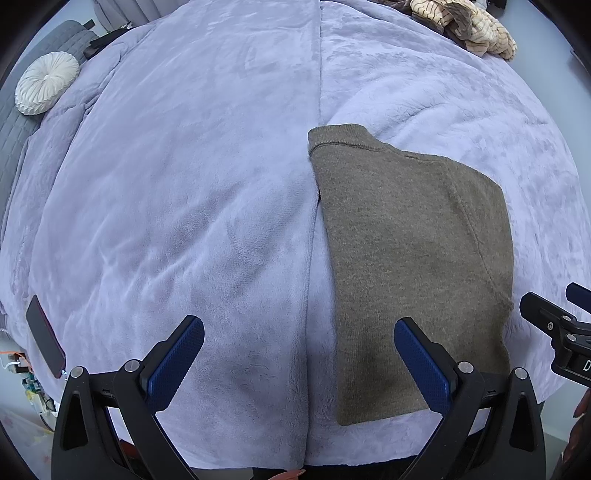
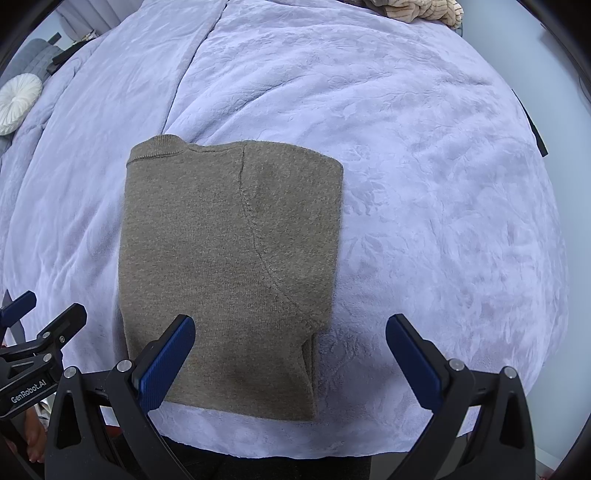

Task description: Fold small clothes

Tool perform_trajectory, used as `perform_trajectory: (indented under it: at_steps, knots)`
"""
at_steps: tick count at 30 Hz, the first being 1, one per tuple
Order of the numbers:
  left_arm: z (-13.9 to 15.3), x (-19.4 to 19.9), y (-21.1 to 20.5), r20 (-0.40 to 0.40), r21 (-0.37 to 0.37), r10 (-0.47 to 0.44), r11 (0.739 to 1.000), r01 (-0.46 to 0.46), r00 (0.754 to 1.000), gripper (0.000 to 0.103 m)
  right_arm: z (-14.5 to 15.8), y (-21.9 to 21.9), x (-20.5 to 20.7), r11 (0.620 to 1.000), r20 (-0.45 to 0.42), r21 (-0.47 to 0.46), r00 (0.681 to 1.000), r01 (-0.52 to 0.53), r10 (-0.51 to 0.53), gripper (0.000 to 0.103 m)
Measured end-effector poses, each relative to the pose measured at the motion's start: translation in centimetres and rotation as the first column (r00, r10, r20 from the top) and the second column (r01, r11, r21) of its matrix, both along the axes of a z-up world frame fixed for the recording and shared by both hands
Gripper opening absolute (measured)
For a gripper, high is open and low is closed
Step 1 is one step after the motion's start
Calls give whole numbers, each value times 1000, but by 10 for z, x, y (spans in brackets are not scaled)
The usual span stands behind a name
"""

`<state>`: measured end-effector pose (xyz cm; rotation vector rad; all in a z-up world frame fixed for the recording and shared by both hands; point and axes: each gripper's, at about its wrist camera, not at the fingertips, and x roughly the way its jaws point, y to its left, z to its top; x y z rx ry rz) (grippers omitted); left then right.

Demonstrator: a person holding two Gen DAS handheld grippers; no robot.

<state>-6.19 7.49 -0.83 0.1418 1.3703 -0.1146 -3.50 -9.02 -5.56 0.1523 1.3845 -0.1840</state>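
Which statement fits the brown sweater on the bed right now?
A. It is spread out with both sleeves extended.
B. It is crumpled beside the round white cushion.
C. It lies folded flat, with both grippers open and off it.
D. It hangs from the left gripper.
C: the brown sweater lies as a flat folded rectangle on the lilac blanket, while the left gripper and right gripper hover open, gripping nothing.

We see a bed under a plush lavender blanket [image 1: 184,166], a round white pleated cushion [image 1: 46,83] (far left), and a grey quilted headboard [image 1: 70,35].
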Motion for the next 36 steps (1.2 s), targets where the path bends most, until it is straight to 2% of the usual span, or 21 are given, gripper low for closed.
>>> perform_trajectory:
  at_steps: [36]
  knots:
    - [1,-3,1,-1,8,-15,1000,15,1000,103,0,-2,-1,1000,2,1,1000,0,0,103]
